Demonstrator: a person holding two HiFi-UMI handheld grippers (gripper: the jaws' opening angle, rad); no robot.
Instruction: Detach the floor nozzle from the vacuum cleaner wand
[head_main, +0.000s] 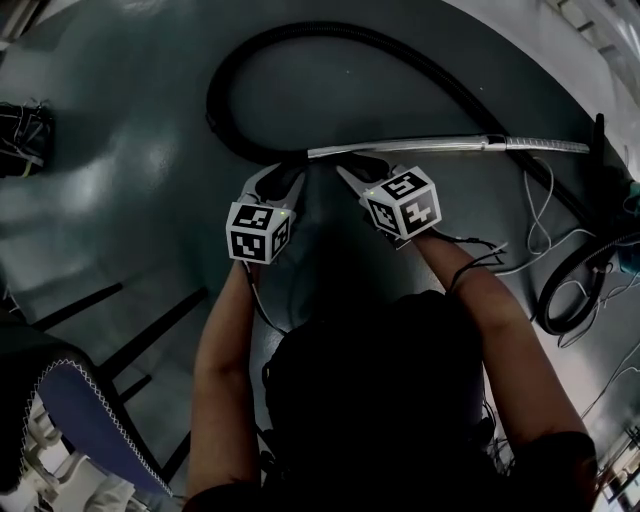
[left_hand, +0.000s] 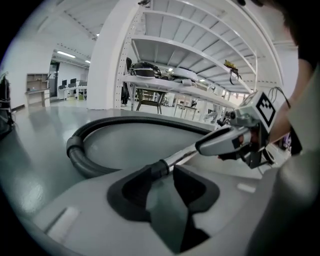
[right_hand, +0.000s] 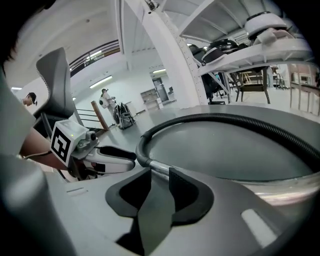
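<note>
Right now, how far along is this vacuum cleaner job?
Done: the silver metal wand lies on the floor, no nozzle visible on it. In hand: left gripper and right gripper sit by its black ribbed hose joint, fingers apart, gripping nothing. Left: unclear, since no nozzle shows.

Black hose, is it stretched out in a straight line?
No, the black hose bends round in a big curve.

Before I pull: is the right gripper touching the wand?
Cannot tell. In the right gripper view, the right gripper has open jaws with the wand at their tips; neither contact nor a gap shows plainly.
</note>
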